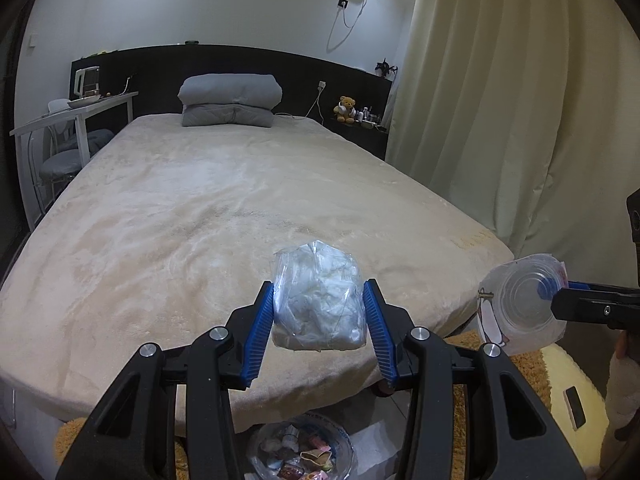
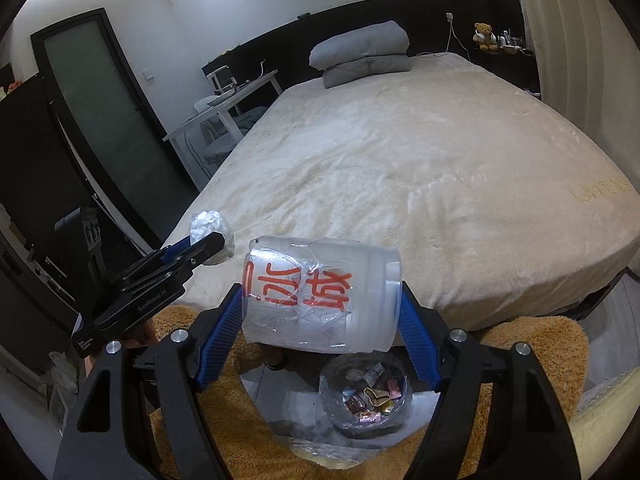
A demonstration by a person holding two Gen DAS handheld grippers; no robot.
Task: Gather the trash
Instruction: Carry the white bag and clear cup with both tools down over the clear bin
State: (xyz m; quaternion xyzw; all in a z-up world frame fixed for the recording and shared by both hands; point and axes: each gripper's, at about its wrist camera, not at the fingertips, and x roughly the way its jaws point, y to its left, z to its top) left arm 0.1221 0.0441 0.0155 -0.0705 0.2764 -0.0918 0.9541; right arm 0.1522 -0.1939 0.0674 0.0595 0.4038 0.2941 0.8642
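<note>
Clear plastic bag of white wadding (image 1: 319,300) clamped between left gripper (image 1: 319,320) pads. Right gripper (image 2: 322,312) clamped on translucent cup (image 2: 320,292) lying sideways; trash bin (image 2: 366,396) directly below it.

Left gripper (image 1: 319,312) angled down, blue pads clamped on both sides of clear bag of white stuff (image 1: 319,300). Right gripper (image 2: 322,312) tipped down steeper, jaws spread wide, squeezing clear plastic cup (image 2: 320,294) sideways, end to end.
</note>
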